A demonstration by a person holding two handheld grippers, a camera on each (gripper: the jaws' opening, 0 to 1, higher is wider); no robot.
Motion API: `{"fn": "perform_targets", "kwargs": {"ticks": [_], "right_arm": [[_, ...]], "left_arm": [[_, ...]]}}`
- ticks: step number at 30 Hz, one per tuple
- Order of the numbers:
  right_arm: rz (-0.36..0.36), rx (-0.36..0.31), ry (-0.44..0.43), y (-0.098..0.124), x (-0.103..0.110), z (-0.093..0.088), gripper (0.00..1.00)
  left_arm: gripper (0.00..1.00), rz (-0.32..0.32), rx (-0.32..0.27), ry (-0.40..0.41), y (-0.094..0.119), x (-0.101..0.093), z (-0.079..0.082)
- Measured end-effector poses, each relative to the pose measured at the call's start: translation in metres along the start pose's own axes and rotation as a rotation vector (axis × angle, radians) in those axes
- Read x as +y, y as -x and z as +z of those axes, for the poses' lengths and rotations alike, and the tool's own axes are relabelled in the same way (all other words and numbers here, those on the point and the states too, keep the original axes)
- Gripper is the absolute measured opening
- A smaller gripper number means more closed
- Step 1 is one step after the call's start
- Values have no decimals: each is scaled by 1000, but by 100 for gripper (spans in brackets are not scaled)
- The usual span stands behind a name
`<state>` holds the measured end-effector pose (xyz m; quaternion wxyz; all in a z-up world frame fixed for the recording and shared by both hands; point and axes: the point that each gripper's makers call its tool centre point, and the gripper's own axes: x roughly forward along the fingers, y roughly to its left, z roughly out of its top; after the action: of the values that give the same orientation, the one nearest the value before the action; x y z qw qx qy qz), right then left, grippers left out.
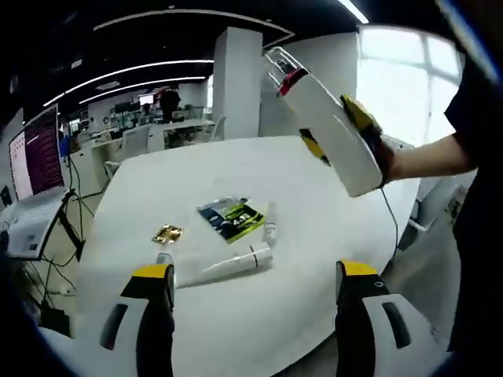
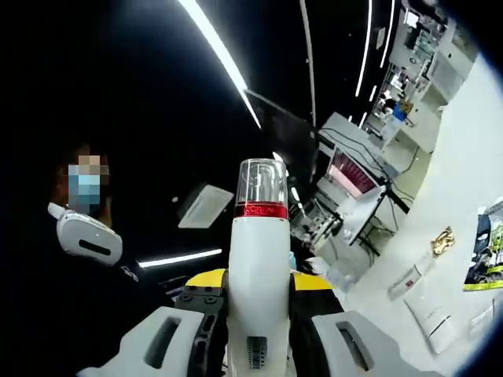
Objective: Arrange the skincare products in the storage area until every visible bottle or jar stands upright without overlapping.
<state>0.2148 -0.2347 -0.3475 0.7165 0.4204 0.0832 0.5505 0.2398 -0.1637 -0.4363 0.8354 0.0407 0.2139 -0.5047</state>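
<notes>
Bottle (image 2: 258,290) clamped in right gripper (image 2: 258,330), long axis along jaws, clear cap forward; left gripper (image 1: 255,294) open over table (image 1: 330,236), apparently empty.

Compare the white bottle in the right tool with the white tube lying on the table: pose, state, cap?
The white bottle is clamped in the right tool and held in the air above the table; the white tube lies flat on the table, ungripped. The bottle has a clear cap over a red band; the tube ends in a small white cap. The bottle looks thicker than the tube. Both have white bodies.
</notes>
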Motion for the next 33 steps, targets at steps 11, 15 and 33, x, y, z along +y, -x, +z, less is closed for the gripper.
{"fn": "perform_targets", "kwargs": {"ticks": [11, 15, 33], "right_arm": [[25, 15, 169, 8, 34, -14, 21], [37, 45, 223, 9, 47, -22, 21], [-105, 104, 455, 19, 68, -21, 23]], "left_arm": [[70, -343, -197, 130, 14, -87, 101], [67, -450, -244, 155, 15, -110, 129], [28, -406, -143, -15, -14, -151, 130]]}}
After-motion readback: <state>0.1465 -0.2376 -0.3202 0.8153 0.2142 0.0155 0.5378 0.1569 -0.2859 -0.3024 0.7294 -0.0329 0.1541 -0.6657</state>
